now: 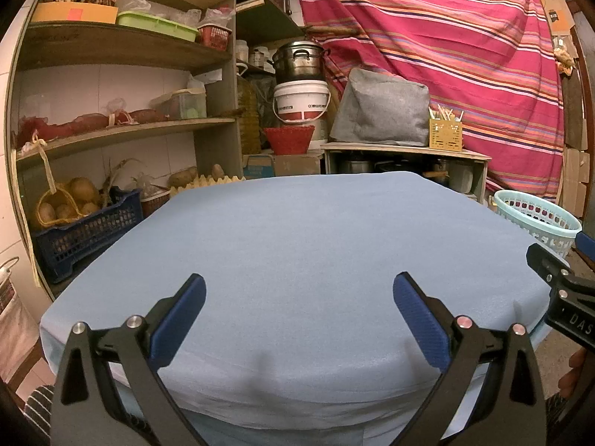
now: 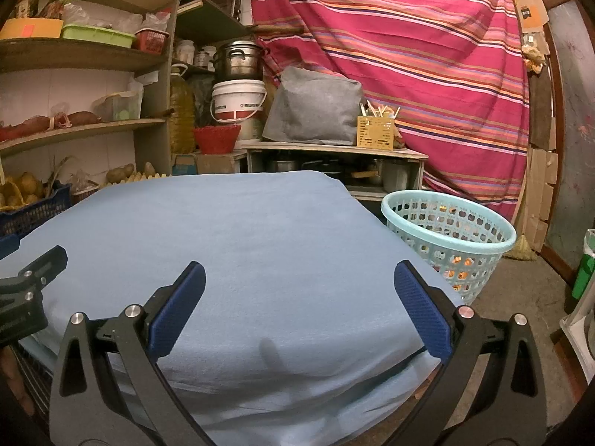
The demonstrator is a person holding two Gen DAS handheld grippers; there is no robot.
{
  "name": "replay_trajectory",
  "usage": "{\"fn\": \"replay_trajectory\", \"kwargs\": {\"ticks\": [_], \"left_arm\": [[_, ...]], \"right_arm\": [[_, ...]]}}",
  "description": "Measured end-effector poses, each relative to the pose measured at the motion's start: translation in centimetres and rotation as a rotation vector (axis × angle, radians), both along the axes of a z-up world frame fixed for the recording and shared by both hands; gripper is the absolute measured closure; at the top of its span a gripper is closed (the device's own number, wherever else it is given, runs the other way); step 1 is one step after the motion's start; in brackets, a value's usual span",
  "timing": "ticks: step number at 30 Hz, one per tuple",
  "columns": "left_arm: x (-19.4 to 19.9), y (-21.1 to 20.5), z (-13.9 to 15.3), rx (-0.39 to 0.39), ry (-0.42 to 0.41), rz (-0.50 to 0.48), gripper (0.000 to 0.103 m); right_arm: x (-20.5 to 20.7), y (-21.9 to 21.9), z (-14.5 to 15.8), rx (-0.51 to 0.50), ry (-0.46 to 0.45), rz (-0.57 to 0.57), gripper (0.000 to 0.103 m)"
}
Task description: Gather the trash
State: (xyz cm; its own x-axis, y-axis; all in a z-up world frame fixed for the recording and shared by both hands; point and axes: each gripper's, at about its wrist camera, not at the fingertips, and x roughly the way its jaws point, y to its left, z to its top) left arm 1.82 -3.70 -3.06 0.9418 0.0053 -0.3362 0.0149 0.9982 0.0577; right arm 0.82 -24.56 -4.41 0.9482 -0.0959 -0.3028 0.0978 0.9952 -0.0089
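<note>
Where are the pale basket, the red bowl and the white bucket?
Pale turquoise basket point(image 2: 483, 256): right wrist view, perforated side wall.
Red bowl point(image 2: 216, 138): right wrist view, front wall.
White bucket point(image 1: 302, 102): left wrist view, front wall.

A plain light blue cloth point(image 2: 230, 245) fills the middle of both views. At lower centre, each gripper's fingers are black with dark blue textured pads point(image 1: 178, 319). The pale turquoise basket point(image 2: 452, 239) at right is pierced with rows of holes (orange shows through some). The curtain point(image 1: 446, 48) in the upper right is magenta, striped orange, pink and dark blue.
</note>
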Motion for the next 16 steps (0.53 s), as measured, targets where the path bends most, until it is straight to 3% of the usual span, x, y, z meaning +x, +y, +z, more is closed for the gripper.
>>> {"fn": "replay_trajectory", "kwargs": {"ticks": [16], "left_arm": [[-0.02,-0.25,0.52,0.007,-0.01,-0.01,0.005]], "right_arm": [[0.15,-0.09,-0.32,0.003,0.007,0.002,0.004]]}}
